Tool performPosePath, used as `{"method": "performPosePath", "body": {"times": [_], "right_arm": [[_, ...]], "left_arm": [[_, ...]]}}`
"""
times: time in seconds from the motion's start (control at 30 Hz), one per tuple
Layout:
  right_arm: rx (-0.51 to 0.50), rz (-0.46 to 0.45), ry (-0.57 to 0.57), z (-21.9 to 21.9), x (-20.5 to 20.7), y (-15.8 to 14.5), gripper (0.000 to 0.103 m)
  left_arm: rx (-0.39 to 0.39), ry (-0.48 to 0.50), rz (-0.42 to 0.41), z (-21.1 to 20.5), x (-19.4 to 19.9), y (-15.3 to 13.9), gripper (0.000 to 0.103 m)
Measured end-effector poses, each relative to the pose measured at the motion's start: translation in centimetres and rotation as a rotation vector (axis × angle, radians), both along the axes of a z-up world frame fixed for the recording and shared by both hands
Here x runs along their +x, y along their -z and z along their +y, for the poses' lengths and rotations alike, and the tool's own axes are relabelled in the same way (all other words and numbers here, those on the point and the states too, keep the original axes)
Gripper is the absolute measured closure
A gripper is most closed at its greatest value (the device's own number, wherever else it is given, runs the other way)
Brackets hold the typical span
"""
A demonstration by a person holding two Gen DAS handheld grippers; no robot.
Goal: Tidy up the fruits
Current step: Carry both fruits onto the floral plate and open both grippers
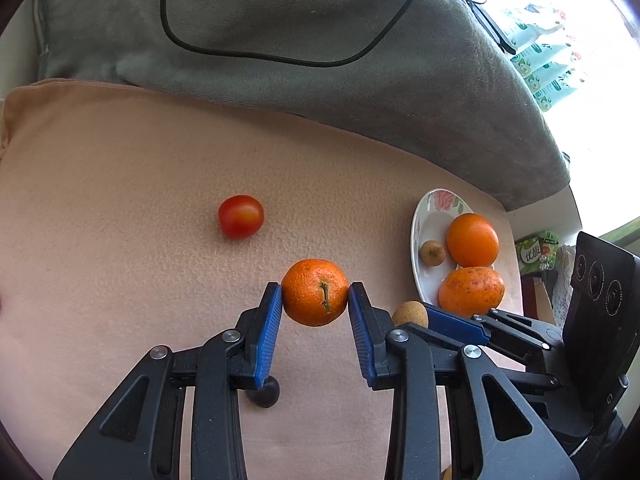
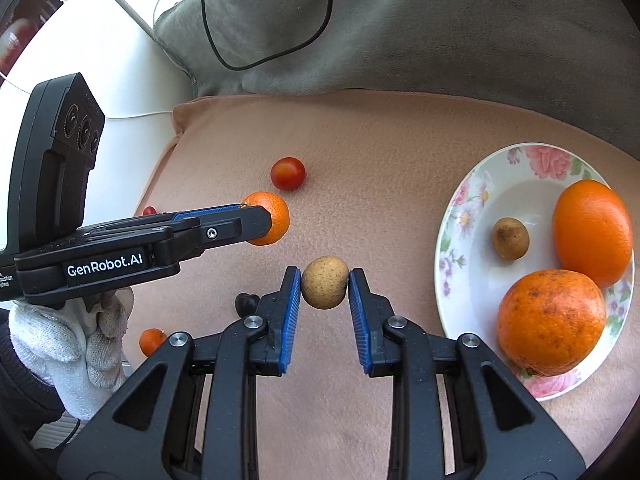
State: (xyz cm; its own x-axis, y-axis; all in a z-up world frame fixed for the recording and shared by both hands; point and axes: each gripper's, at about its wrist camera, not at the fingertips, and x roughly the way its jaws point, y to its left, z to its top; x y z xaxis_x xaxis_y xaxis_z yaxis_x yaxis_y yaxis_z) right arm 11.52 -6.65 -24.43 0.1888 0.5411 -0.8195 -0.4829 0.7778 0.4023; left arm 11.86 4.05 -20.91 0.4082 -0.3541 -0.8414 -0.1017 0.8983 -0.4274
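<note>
Item: fruit sorting, collection step.

Left gripper (image 1: 315, 294): clenched on a mandarin (image 1: 315, 298), which is pinched between the two blue pads, stem side turned toward the camera. In the right wrist view the same gripper (image 2: 276, 216) is seen from the side, borne by a white-gloved hand (image 2: 76, 344); whether the mandarin is clear of the cushion cannot be told for certain.

Right gripper (image 2: 325, 287): clenched on a small brown fruit (image 2: 325, 288), speckled and round, held between the pad tips just left of the plate.

Plate (image 2: 472, 200): white, floral rim, set at the right side of the peach-coloured cushion (image 2: 380, 152). Already held in it: a smooth orange (image 2: 594, 232), a spotted orange (image 2: 551, 322) touching it, and a second small brown fruit (image 2: 511, 238) lying apart from both.

Loose on the cushion: a tomato (image 2: 288, 173), a small orange fruit (image 2: 151, 341) and a dark fruit (image 2: 245, 303) near the cushion's front edge, and a small red fruit (image 2: 149, 211) partly hidden behind the left gripper.

Step in hand, as judged: two fruits are gripped and are due for the plate.

Next move, as judged: the brown fruit is to be carried rightward over the rim and released onto the bare white area beside its twin. The mandarin has farther to go, and free room on the plate is scarce, so a gentle release is called for lest the round fruits be set rolling.
</note>
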Motion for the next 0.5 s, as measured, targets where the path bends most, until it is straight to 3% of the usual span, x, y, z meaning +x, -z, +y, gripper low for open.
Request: {"method": "performPosePath", "body": {"times": [0.5], "right_arm": [[0.008, -0.045, 0.127, -6.5, 1.1, -2.5, 0.077]], "left_arm": [[-0.014, 0.094, -0.034, -5.5, 1.7, -1.2, 0.071]]}}
